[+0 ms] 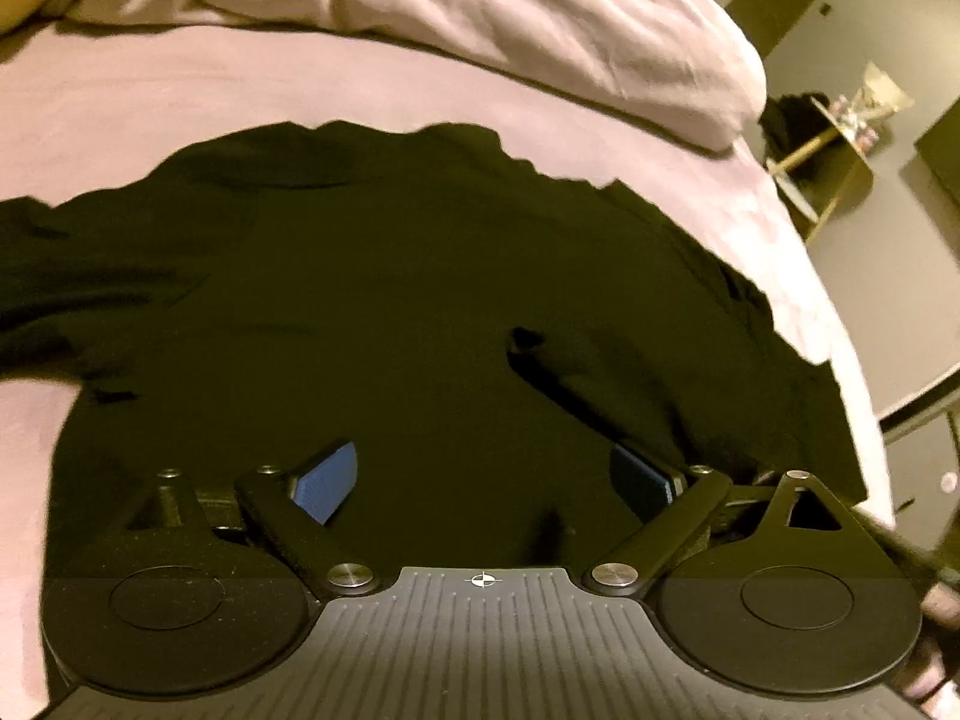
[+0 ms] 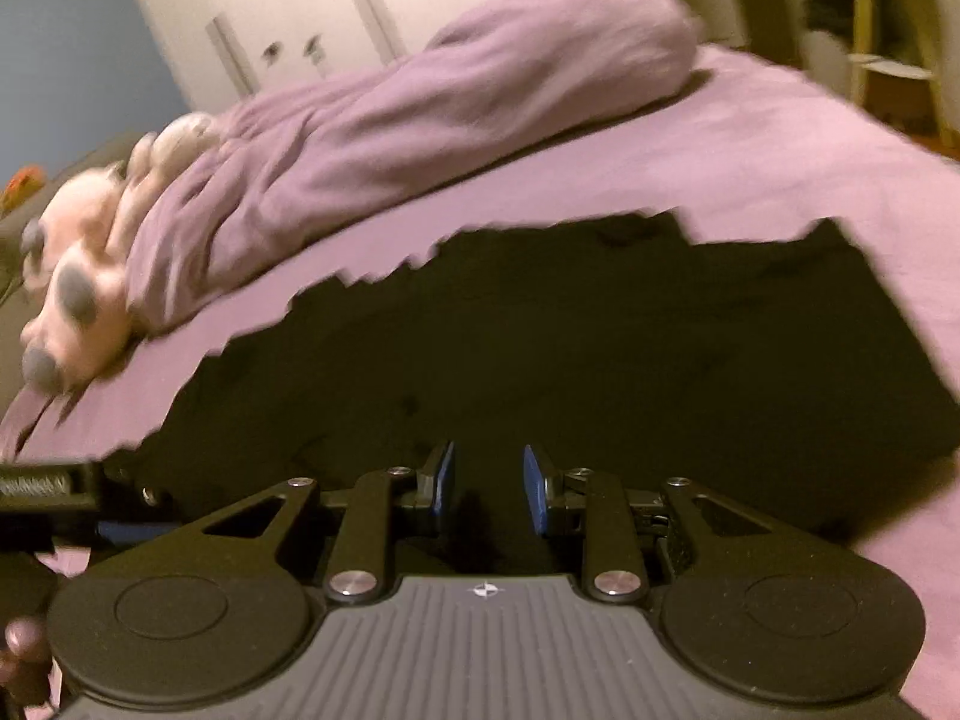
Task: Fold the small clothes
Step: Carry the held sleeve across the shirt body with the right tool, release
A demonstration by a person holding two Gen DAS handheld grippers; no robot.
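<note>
While the left gripper (image 1: 486, 477) is hovering over the black garment (image 1: 390, 300) w/ jaws spread wide and nothing between its pads, the right gripper (image 2: 489, 489) is pointing at the same cloth w/ jaws only narrowly apart, approx. a small gap, also gripping nothing. The garment is lying spread on the purple bed sheet (image 2: 690, 150). Behind it, a bunched duvet (image 2: 450, 90) and a plush toy (image 2: 78, 276) are resting.
</note>
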